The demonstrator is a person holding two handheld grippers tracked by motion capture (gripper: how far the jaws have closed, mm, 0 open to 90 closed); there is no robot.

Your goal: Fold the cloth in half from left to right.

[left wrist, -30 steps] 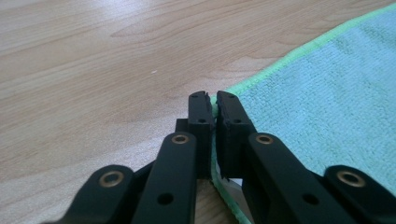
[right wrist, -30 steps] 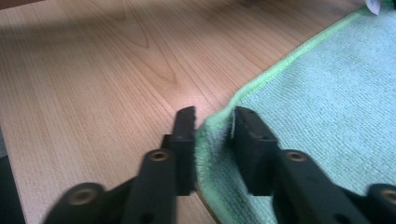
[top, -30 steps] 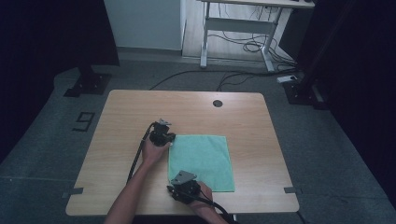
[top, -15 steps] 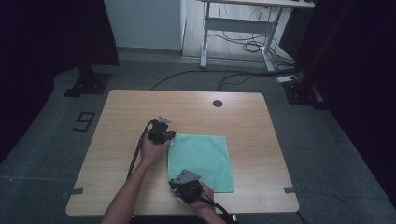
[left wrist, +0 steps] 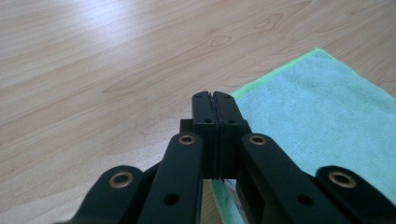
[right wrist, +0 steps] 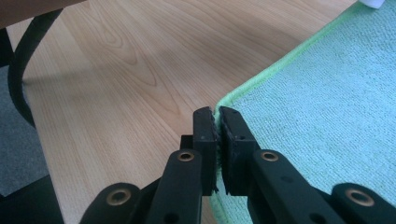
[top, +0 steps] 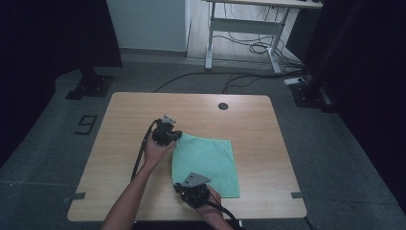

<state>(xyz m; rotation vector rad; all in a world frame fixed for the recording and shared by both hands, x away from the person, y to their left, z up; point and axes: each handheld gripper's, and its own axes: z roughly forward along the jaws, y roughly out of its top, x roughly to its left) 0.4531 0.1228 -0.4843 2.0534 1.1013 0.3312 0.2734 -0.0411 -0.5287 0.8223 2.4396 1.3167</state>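
Green cloth point(top: 206, 163) lies flat on the wooden table point(top: 124, 120), a bit right of centre in the lower middle of the high view, no folds visible.

Left gripper point(top: 178, 136) sits at the cloth's upper left corner in the high view, held by the left hand point(top: 155, 149), cable point(top: 140, 155) trailing down toward the lower left. In the left gripper view point(left wrist: 215, 95) the jaws are pressed together, and the cloth's point(left wrist: 327, 112) edge runs in under them from the right; the lime hem shows below the jaws at bottom centre. Looks like they pinch that corner, though the pinch point itself is hidden by the jaws.

Right gripper point(top: 178, 186) is at the cloth's lower left corner, bottom centre of the high view, grey plate point(top: 194, 179) on top. In the right gripper view point(right wrist: 217, 112) the jaws are nearly closed with a thin gap, and the cloth's point(right wrist: 327, 107) rounded corner hem sits right between the tips: pinching the corner edge. Bare wood point(right wrist: 116, 84) fills the left of that frame.

Both cloth corners on the left side are in jaws; the right side of the cloth lies free on the table.
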